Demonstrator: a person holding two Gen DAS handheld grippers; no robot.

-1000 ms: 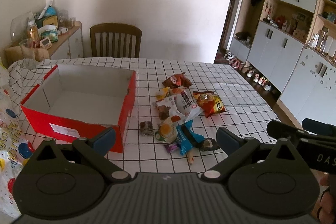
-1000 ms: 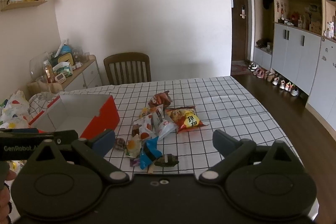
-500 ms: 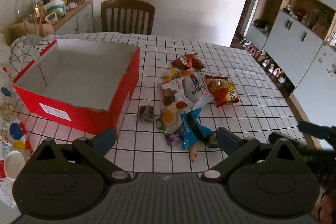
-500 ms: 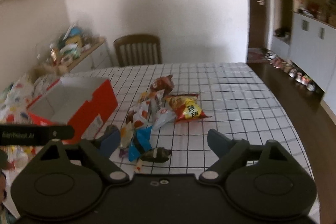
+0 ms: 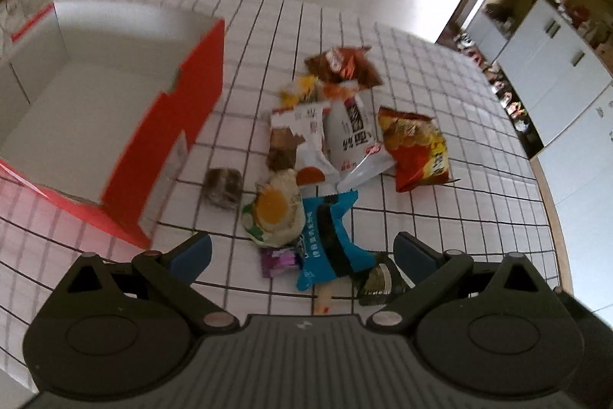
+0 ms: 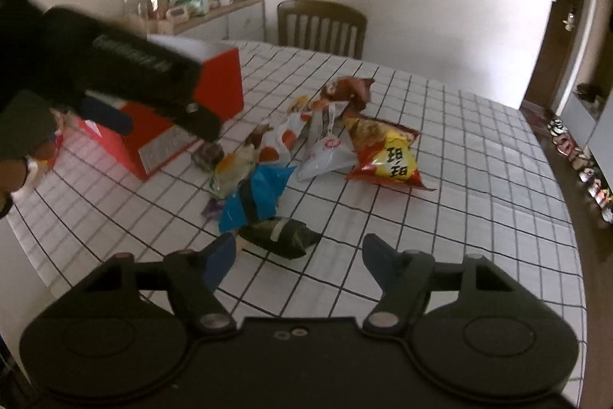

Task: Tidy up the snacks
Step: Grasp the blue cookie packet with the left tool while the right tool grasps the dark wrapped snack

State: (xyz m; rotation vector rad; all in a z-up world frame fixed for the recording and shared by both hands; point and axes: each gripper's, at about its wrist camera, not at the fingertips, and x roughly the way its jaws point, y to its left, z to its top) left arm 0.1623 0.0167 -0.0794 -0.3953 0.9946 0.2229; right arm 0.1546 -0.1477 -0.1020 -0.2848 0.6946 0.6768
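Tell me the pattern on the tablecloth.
The tablecloth is white with a thin black grid of squares. It shows best in the right wrist view.

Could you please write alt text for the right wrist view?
The right gripper, jaws closing with nothing between them, hovers over a dark wrapped snack at the near edge of a snack pile on a checked tablecloth. The left gripper reaches in before a red box.

black claws [image 5: 302,252] [image 6: 299,255] — blue pads [image 6: 220,257], round disc housings, silver pivot screws
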